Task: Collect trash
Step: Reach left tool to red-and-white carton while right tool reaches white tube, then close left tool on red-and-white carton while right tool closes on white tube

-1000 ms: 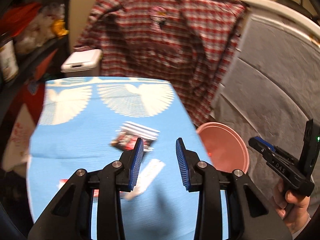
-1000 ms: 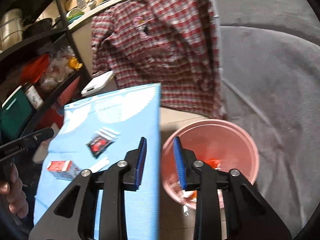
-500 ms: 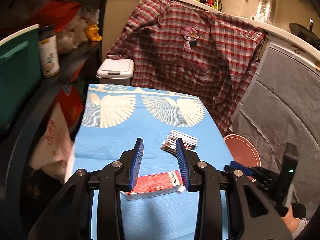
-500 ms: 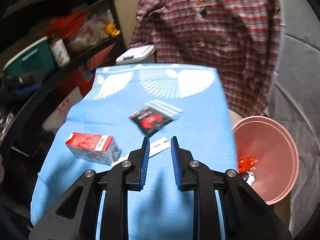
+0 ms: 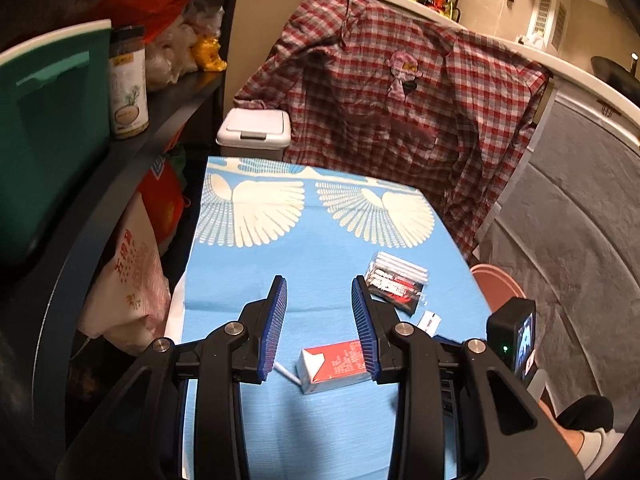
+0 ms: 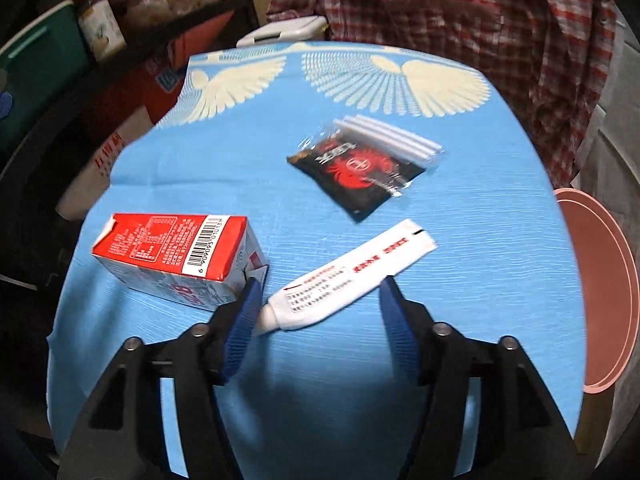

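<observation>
Step in hand: approach to the next piece of trash on the blue cloth (image 6: 328, 380). The right gripper (image 6: 318, 300) pointed steeply down at the white tube (image 6: 348, 276), its jaws having just been opening; they stood wide apart, the tube's capped end lying between them, nothing clamped. The left finger pad (image 6: 246, 312) sat just beside the cap and close to the corner of the red carton (image 6: 176, 254); whether it touched either could not be settled, the frame being smeared by motion.

The left gripper (image 5: 320, 320) hung above the cloth with its jaws partly apart and empty. In its view the carton (image 5: 334, 364) lay on its side below and behind the fingertips, not between the pads.

Remaining trash: the carton, the tube, and the black-and-red packet (image 6: 360, 170) farther up the cloth, well clear of both grippers. The pink bin (image 6: 596, 296) stood off the right edge of the cloth, just beside it.

Judgement: collection part done, three items still out. The next move calls for settling the right jaws down around the tube body, square across its width and clear of the carton, then closing and carrying it right to the bin.
</observation>
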Motion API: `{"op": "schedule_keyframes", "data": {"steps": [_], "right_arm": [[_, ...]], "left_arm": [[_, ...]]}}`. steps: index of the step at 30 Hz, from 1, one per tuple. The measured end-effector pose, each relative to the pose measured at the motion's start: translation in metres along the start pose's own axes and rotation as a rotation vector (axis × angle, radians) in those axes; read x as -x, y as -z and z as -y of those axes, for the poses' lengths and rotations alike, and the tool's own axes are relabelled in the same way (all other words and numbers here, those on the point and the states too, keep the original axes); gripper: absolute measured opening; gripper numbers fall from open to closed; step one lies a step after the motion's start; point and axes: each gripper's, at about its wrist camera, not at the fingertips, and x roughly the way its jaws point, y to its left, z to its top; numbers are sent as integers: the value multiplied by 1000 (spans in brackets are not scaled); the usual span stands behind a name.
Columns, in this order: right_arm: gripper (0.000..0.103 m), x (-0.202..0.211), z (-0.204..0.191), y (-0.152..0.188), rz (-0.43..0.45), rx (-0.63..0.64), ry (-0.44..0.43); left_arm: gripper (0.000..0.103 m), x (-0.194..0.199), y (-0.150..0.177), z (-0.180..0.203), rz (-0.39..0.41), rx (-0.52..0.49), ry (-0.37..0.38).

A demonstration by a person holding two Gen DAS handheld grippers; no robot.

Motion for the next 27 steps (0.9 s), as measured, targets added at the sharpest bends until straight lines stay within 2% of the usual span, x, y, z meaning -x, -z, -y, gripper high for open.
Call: {"op": "schedule_keyframes", "data": {"steps": [7, 10, 12, 14, 15, 21, 23, 24, 27], "right_arm": [[66, -9, -6, -3, -21, 51, 61], [65, -9, -5, -2, -21, 69, 82], [65, -8, -4, -1, -21, 75, 88], [62, -6, 0, 0, -21, 78, 88], [61, -4, 3, 1, -20, 78, 88], [46, 8, 21, 6, -18, 54, 66], [33, 11, 27, 8, -19, 48, 68], [30, 12, 30, 8, -21, 46, 66], [29, 16, 39, 10, -25, 36, 52]], "left_arm": [[37, -33, 12, -10, -120, -42, 55], [54, -52, 21, -9, -179, -92, 78], [59, -63, 27, -5, -207, -129, 87], [71, -72, 31, -3, -226, -149, 93], [73, -78, 33, -1, -239, -161, 95], [79, -106, 43, 8, -303, -205, 119], [79, -114, 48, 13, -326, -229, 120], [79, -118, 51, 16, -341, -243, 120], [83, -124, 57, 25, -375, -272, 141]]}}
